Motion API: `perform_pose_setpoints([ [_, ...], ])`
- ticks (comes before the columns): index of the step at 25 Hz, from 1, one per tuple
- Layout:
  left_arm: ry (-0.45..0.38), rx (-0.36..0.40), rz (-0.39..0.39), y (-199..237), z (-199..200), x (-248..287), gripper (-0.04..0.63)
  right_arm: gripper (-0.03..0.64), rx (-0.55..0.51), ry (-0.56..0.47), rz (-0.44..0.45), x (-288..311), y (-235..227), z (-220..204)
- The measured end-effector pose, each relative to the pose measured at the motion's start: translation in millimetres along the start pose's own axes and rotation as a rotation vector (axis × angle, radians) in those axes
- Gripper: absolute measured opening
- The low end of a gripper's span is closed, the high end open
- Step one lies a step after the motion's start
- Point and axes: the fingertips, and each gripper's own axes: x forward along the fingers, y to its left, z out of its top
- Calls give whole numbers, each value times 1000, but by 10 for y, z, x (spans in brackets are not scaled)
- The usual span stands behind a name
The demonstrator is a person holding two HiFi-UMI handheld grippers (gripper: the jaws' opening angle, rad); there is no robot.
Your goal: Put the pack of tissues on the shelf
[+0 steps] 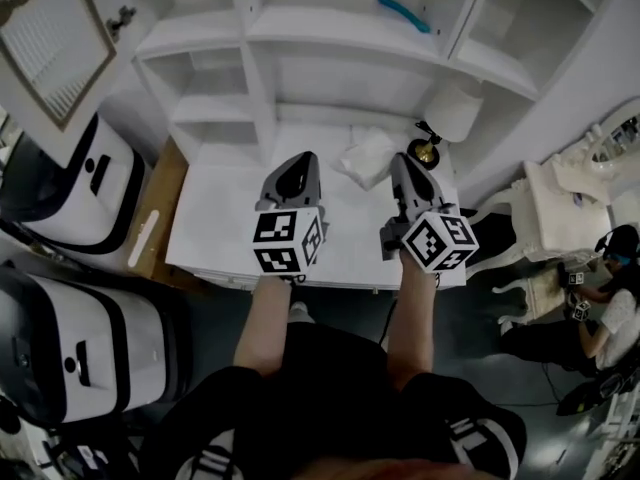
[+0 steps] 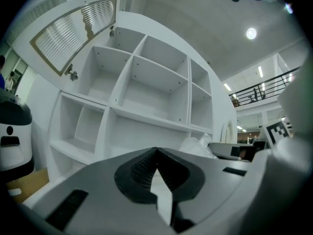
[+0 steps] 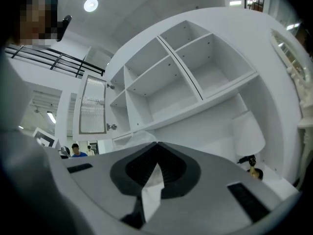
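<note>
Tissue pack [image 1: 367,156] lies on the desk [image 1: 220,218] beside the lamp [image 1: 455,108].

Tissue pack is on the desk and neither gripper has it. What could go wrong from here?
1. The tissue pack lies right beside the lamp; the right gripper reaching in could knock the lamp over.
2. The left gripper and the right both have jaws shut and empty; opened late, they may shove the soft pack away instead of gripping it.
3. The pack looks crumpled, so a pinch on loose wrap might slip during the lift.
</note>
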Motion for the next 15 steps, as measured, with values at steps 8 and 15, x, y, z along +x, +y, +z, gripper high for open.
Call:
perform_pose_setpoints([
  [8, -72, 53, -9, 361, 436, 144, 11, 20, -33, -115, 76, 520, 460, 488],
  [15, -115, 39, 12, 761, 615, 148, 11, 20, -94, -176, 88, 880, 712, 757],
])
